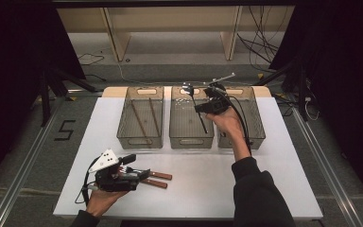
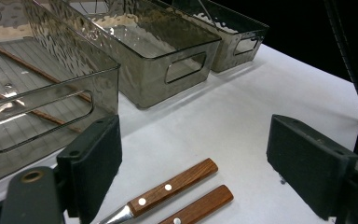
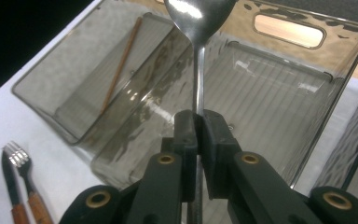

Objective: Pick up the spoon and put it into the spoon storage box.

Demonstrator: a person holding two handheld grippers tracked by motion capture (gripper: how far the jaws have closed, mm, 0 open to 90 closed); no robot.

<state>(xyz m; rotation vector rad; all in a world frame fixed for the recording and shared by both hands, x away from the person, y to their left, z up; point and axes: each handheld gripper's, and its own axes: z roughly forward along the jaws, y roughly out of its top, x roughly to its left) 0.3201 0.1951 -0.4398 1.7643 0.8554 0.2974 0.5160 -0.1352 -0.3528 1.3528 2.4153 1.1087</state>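
My right gripper (image 1: 203, 108) (image 3: 199, 126) hangs over the middle grey bin (image 1: 191, 140) (image 3: 349, 60), shut on the handle of a metal spoon (image 1: 191, 97) (image 3: 197, 28). The spoon's bowl points toward the bin's far end. Near the table's front left, my left gripper (image 1: 142, 174) (image 2: 193, 154) stands open. Between its jaws lie the wooden handles of a fork (image 2: 172, 185) (image 3: 21, 161) and a knife (image 2: 200, 204) (image 3: 7, 175), side by side on the white table (image 1: 246, 189). Both (image 1: 158, 178) lie flat, and neither jaw touches them.
Three translucent grey bins stand in a row at the back. The left bin (image 1: 141, 140) (image 2: 51, 105) (image 3: 42, 100) holds two brown chopsticks (image 1: 142, 118) (image 3: 119, 65). The right bin (image 1: 257, 137) (image 2: 242, 35) sits under my right hand. Cables trail on the floor beyond.
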